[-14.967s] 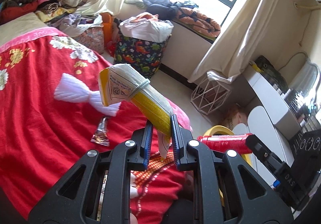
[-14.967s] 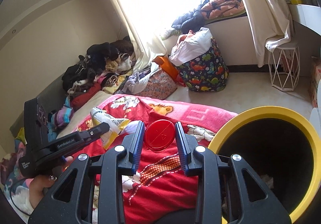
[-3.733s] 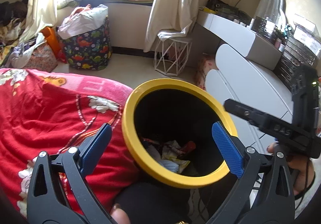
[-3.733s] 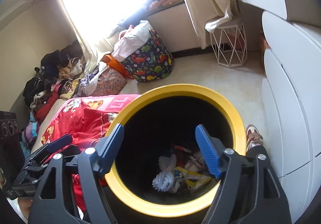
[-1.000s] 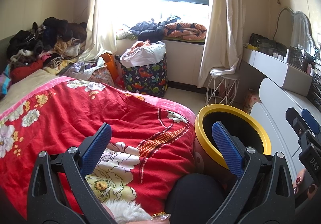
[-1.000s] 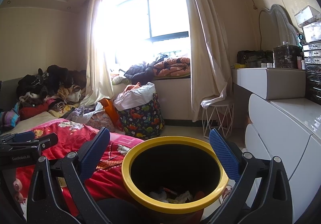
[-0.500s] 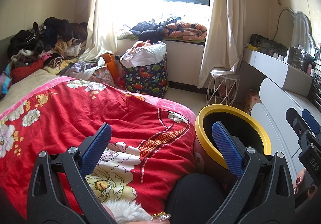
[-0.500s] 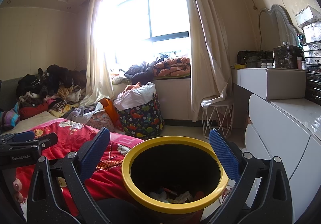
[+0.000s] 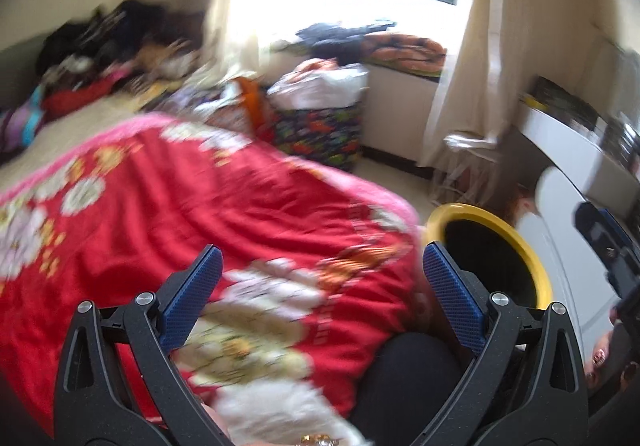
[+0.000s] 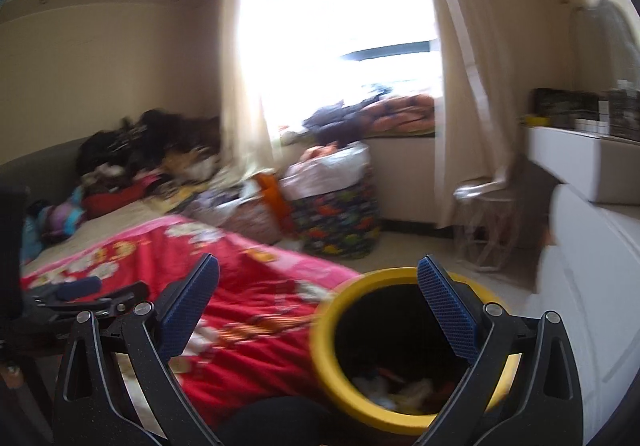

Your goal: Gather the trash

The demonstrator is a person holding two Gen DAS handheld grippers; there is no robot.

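Both grippers, left [image 9: 318,282] and right [image 10: 318,294], stand spread wide and empty. Trash [image 10: 404,390] lies inside the yellow-rimmed bin [image 10: 400,276], right of the red blanket [image 9: 200,206]. Risk: views blur; a hasty sweep could tip the bin.

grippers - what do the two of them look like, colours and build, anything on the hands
Both the left gripper and the right gripper are matte black plastic frames with triangular cut-outs, silver screw heads and blue, fine-textured pads on the fingers. A dark glove or sleeve may sit at the bottom right of the left view; too blurred to confirm.
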